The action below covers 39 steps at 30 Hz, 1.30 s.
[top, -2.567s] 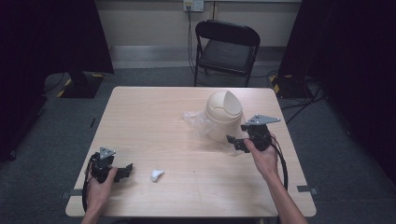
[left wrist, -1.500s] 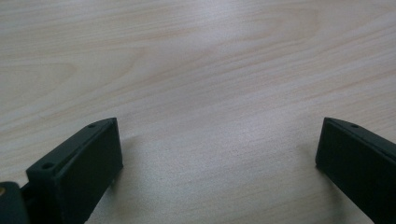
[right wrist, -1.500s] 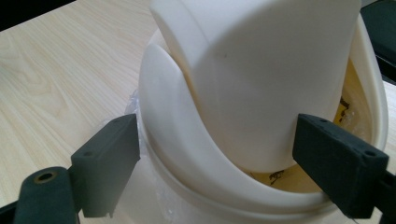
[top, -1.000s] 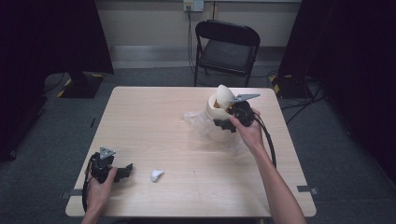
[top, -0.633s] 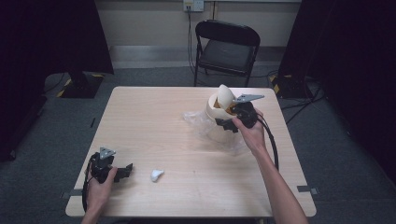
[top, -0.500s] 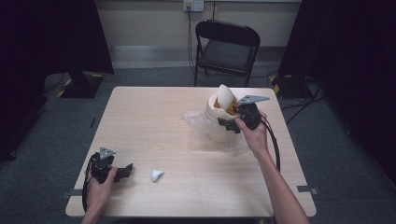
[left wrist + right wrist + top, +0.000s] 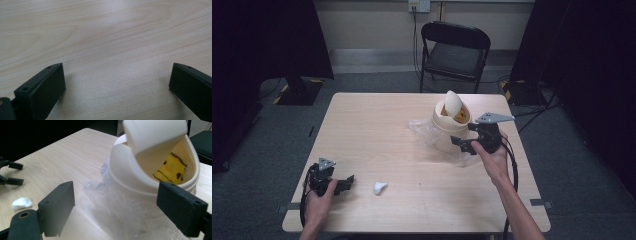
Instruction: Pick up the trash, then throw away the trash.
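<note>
My right tool (image 7: 467, 145) stands with jaws spread and empty just in front of the cream bin (image 7: 150, 182), whose swing lid (image 7: 153, 137) is tipped up, I judge to leave the mouth free for dropping waste in. My left tool (image 7: 343, 184), also spread and empty, rests low on the table (image 7: 377, 130), well off from the bin toward the near edge. The white wad (image 7: 380, 187) lies just beside it on the bin side, with bare table between wad and bin for carrying.
</note>
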Each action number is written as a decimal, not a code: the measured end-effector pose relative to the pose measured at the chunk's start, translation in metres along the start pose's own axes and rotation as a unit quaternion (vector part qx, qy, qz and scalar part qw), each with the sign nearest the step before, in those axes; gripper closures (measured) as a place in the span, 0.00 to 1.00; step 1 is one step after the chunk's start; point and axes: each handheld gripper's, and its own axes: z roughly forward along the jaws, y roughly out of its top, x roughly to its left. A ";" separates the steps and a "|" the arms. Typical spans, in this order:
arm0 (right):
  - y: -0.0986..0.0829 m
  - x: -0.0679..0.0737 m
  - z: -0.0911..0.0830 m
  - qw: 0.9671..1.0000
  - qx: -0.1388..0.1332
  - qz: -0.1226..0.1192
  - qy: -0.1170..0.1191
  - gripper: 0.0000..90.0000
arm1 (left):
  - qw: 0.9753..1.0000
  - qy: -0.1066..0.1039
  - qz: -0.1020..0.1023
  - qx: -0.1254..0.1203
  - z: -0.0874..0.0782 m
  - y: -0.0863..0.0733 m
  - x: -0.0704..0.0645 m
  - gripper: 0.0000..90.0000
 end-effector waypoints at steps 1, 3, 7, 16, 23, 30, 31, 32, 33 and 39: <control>-0.003 0.004 -0.003 1.000 -0.001 -0.002 0.002 0.16 | 1.000 0.000 0.000 0.000 0.000 0.000 0.000 0.00; -0.011 0.011 -0.006 1.000 -0.001 -0.003 0.006 0.16 | 1.000 0.000 0.000 0.000 0.000 0.000 0.000 0.00; -0.024 0.025 0.001 1.000 0.017 0.001 0.015 0.17 | 1.000 0.001 0.000 0.000 0.000 0.000 0.000 0.00; -0.042 0.057 0.041 0.997 0.052 -0.010 0.050 0.20 | 1.000 0.001 0.000 -0.001 0.000 -0.001 0.000 0.00; -0.038 0.087 0.070 0.993 0.065 -0.038 0.090 0.25 | 1.000 0.001 0.000 -0.001 0.000 -0.001 0.000 0.00; -0.042 0.120 0.101 0.985 0.095 -0.066 0.132 0.29 | 1.000 0.001 0.000 -0.001 0.000 -0.001 0.000 0.00; -0.043 0.125 0.105 0.983 0.096 -0.071 0.139 0.30 | 1.000 0.001 0.000 -0.001 0.000 -0.001 0.000 0.00; -0.043 0.130 0.109 0.982 0.099 -0.074 0.146 0.32 | 1.000 0.001 0.000 0.000 0.000 -0.001 0.000 0.00; -0.044 0.135 0.113 0.980 0.102 -0.078 0.152 0.36 | 1.000 0.001 0.000 0.000 0.000 -0.001 0.000 0.00; -0.053 0.161 0.134 0.971 0.125 -0.099 0.178 0.50 | 1.000 0.001 0.000 0.000 0.000 -0.001 0.000 0.00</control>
